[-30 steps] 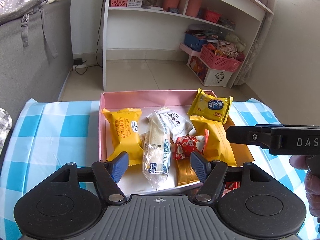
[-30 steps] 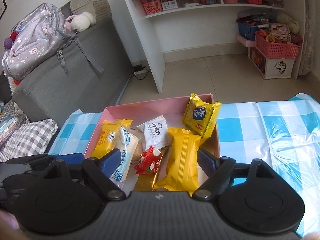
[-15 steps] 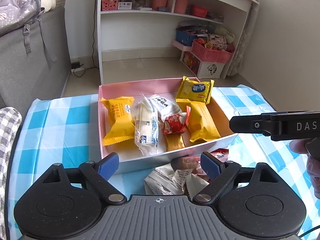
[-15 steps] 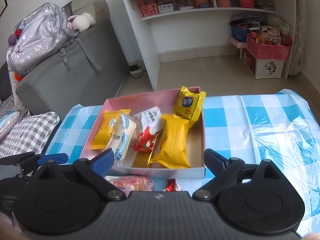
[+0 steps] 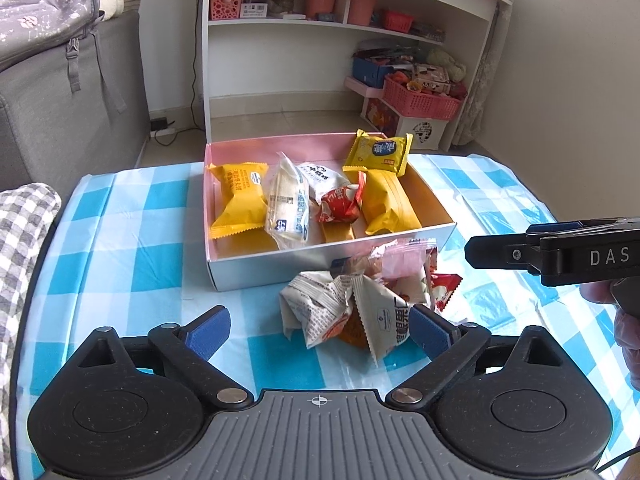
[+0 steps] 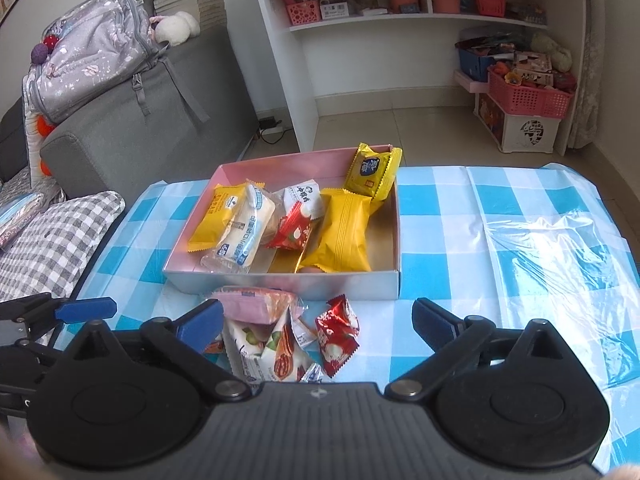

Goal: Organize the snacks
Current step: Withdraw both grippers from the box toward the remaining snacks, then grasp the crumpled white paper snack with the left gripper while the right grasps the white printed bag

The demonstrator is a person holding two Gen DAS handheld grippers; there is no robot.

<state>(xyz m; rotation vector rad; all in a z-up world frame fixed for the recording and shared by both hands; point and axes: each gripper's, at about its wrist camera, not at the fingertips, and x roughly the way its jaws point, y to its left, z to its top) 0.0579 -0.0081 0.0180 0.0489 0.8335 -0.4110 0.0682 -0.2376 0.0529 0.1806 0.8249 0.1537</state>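
Left tongs (image 5: 318, 330) jaws opening, spread wide, nothing gripped; pads press on nothing. Loose heap of crinkled snack packets, white printed wrappers plus a clear pink one (image 5: 360, 300), lies on the blue-and-white checked desk cover (image 5: 120, 248) just ahead of and between the blue pads (image 5: 208, 330); the right-hand pad sits just beside the heap's edge, cannot tell if touching. Beyond the heap, ahead of the left tongs: shallow pink-lined cardboard box with white outer wall (image 5: 256, 272). Inside it, left to right: yellow pillow pack (image 5: 238, 200), clear-wrapped white bread roll pack (image 5: 288, 208), small white sachet (image 5: 322, 174), red foil candy packet (image 5: 340, 206), long yellow pack (image 5: 386, 204), square yellow biscuit pack (image 5: 380, 152) leaning at the far right corner.

Right tongs (image 6: 318, 322) jaws also opening, wide, empty. Same heap sits near their left-hand pad, with a small red foil packet (image 6: 336, 336) between the pads, untouched. Box straight ahead of them. Left tongs' blue tip shows at far left of right view; right tongs' black finger enters left view from the right, well above the desk.
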